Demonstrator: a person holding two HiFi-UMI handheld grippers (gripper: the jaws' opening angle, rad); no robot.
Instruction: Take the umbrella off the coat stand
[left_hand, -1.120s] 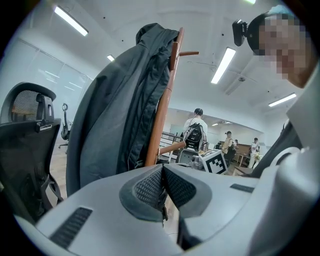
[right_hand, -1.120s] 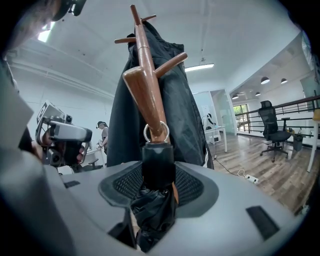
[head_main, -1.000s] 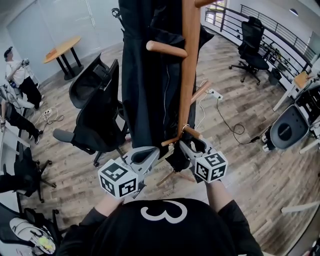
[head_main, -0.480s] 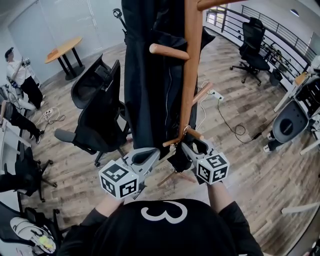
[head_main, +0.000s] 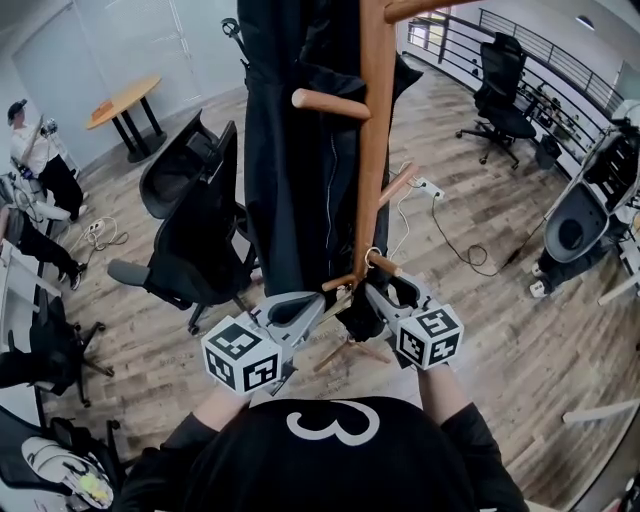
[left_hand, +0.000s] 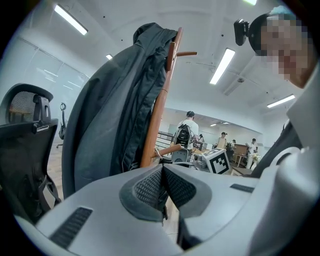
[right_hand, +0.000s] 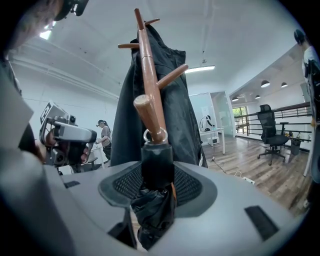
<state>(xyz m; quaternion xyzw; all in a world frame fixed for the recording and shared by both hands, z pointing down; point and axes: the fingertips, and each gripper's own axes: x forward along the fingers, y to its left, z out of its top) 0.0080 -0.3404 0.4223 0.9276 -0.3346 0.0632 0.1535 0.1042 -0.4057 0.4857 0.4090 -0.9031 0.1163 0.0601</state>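
A: Umbrella (right_hand: 157, 167), where is it?
B: Folded, hanging by its ring (right_hand: 146, 136) on a low peg (right_hand: 149, 117) of the coat stand (right_hand: 147, 65), next to a black jacket (right_hand: 186, 115).
A: And the right hand-held gripper (head_main: 388, 292)?
B: Clamped on the umbrella's black handle, just under that peg.
A: The left hand-held gripper (left_hand: 162, 182)?
B: Pads pressed together with nothing between them, just left of the stand's pole.

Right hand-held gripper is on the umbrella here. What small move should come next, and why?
Probably slide the right hand-held gripper up and outward along the lower wooden peg, toward its rounded tip. Its jaws are shut on the handle of the folded black umbrella, whose small metal ring is looped round that peg, so pulling straight away would likely snag.
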